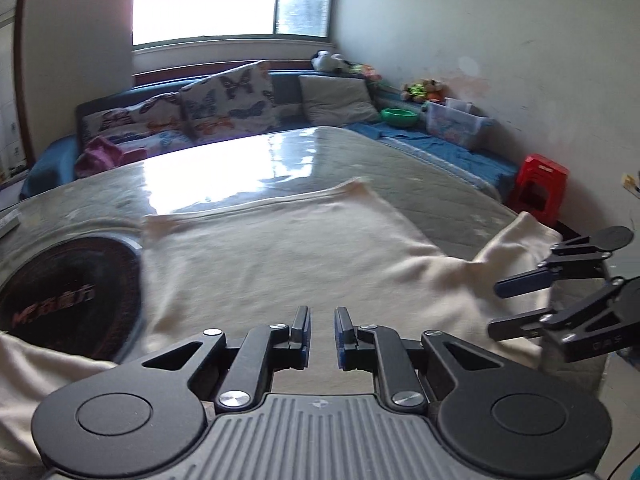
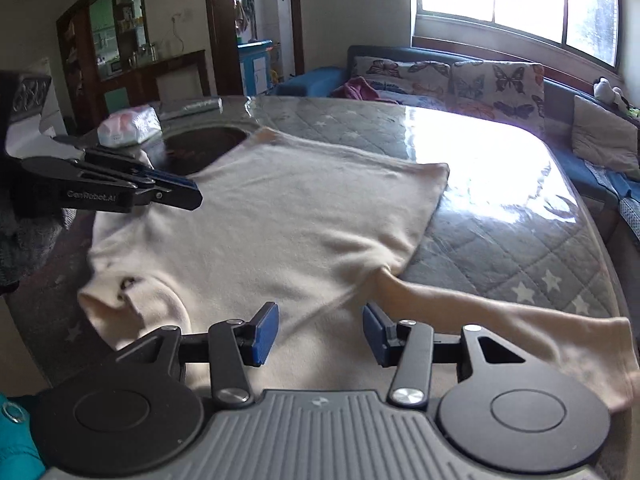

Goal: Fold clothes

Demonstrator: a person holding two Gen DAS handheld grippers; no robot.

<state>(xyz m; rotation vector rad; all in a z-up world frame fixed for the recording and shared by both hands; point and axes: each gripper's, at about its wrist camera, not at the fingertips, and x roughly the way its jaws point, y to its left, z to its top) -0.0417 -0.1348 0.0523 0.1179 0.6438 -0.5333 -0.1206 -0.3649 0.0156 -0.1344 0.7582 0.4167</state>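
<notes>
One garment on the table (image 2: 500,216): a cream long-sleeved top (image 2: 288,216), spread flat, front or back side not determinable. Two grippers, both mine.

My left gripper (image 1: 322,330) hangs above the near edge of the top with its jaws a narrow gap apart and nothing between them. From the right wrist view it shows side-on at the left edge of the table (image 2: 176,192), and there I cannot tell the gap.

The left wrist view shows one dark round inset (image 1: 68,292) in the table at the left, which the top's left edge touches; one sleeve trails off the near left corner. The right wrist view alone shows the collar (image 2: 132,292) at the near edge, one white wrapped packet (image 2: 128,124) beyond the inset, and a doorway to other rooms.

The top's long axis runs from the collar at the near edge to the hem at the far side, toward the window (image 1: 232,0). The second sleeve (image 2: 520,320) runs along the near edge to the right, its cuff at the table's rim.

My right gripper (image 2: 320,334) stands with jaws spread wide, empty, over the shoulder where that sleeve begins. Only the left wrist view shows one red stool (image 1: 540,188) past the right edge.
</notes>
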